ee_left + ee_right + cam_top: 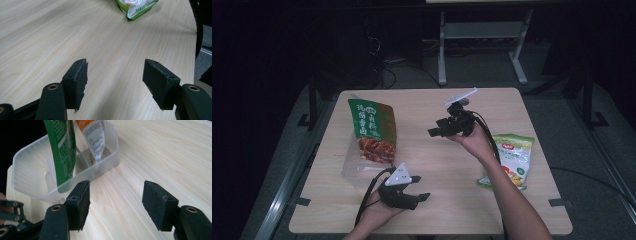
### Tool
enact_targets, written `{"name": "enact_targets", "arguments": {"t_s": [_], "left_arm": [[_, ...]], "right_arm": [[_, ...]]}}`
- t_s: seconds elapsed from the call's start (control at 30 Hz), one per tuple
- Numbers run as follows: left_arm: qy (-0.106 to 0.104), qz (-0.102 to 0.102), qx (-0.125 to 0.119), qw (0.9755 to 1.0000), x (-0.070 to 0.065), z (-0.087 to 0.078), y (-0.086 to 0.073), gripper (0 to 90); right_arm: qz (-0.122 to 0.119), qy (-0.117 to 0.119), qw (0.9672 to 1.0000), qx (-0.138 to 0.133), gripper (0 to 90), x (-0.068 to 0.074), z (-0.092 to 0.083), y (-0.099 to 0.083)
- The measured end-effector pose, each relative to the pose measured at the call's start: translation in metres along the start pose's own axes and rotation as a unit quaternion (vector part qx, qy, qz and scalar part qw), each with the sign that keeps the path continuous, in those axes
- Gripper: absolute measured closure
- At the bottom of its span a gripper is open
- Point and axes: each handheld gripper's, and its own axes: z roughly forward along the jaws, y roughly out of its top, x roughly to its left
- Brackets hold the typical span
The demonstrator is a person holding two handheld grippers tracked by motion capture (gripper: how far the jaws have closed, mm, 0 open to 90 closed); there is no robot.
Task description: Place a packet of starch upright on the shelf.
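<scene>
Green snack pouch (373,131) stands in a clear plastic bin (32,178) on the wooden table (437,165). Left gripper (414,187) and right gripper (438,131) both gape wide, holding nothing.

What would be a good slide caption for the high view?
Person holding open tongs in each hand, left tongs and right tongs, over a wooden table with a green snack bag standing in a clear bin.

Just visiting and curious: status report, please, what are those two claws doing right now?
Left gripper open, empty, low over table. Right gripper open, empty, aimed at clear bin holding green bag. Second bag lies right. Nothing between.
</scene>
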Motion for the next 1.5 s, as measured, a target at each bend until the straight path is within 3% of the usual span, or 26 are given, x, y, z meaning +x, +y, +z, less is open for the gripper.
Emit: {"name": "enact_targets", "arguments": {"t_s": [0.6, 0.97, 1.27, 1.5], "left_arm": [[-0.002, 0.002, -0.002, 1.0, 0.005, -0.001, 0.0, 35.3], [-0.003, -0.001, -0.007, 1.0, 0.005, -0.002, 0.0, 35.3], [-0.001, 0.002, -0.003, 1.0, 0.002, 0.0, 0.001, 35.3], [-0.004, 0.003, 0.0, 1.0, 0.0, 0.003, 0.001, 35.3]], "right_arm": [[0.03, -0.033, 0.999, 0.006, 32.6, -0.014, -0.053, -0.042], [0.06, -0.058, 0.9963, 0.019, 30.0, -0.021, -0.083, -0.074], [0.084, -0.085, 0.9927, 0.017, 29.9, -0.028, -0.11, -0.106], [0.103, -0.112, 0.9881, 0.022, 30.5, -0.033, -0.133, -0.131]]}}
